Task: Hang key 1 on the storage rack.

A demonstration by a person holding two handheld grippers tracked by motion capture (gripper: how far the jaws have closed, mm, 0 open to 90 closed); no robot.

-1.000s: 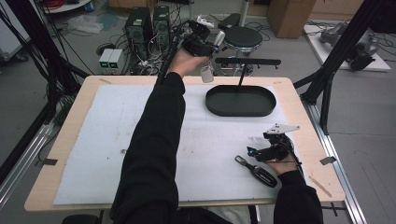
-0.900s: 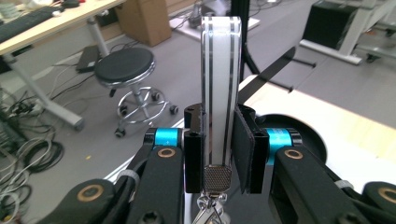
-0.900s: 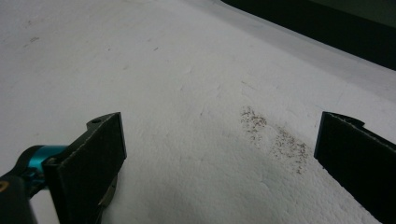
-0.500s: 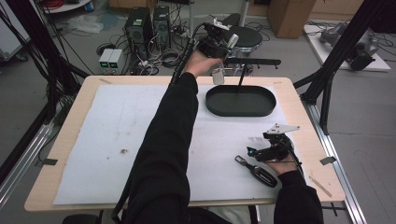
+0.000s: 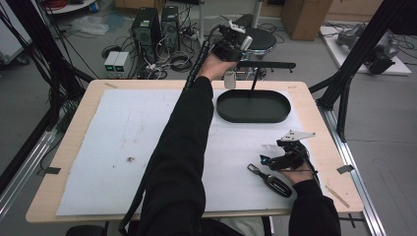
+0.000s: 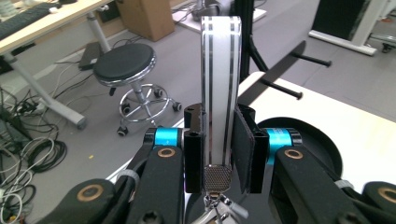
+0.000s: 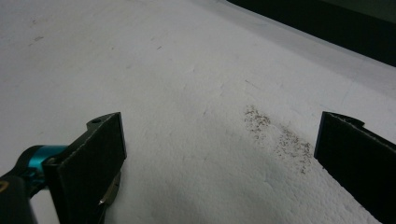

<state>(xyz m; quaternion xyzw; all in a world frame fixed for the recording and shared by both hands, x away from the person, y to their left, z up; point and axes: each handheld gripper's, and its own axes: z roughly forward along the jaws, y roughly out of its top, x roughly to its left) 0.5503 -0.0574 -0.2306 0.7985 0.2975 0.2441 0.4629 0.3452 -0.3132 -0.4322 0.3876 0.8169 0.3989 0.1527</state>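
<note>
- Left tool: clamped on a white strap with dark stripes, raised past the bench's far edge, above the black tray.
- Left gripper view: metal strap end, stool.
- Right tool: jaws apart over white sheet; high view adds a black key fob beside it.

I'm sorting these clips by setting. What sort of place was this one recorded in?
Most likely a lab or workshop, not a home. Computer towers stand among loose cables on the floor behind the table, a black frame stands at the table's sides, and a stool stands nearby.
</note>
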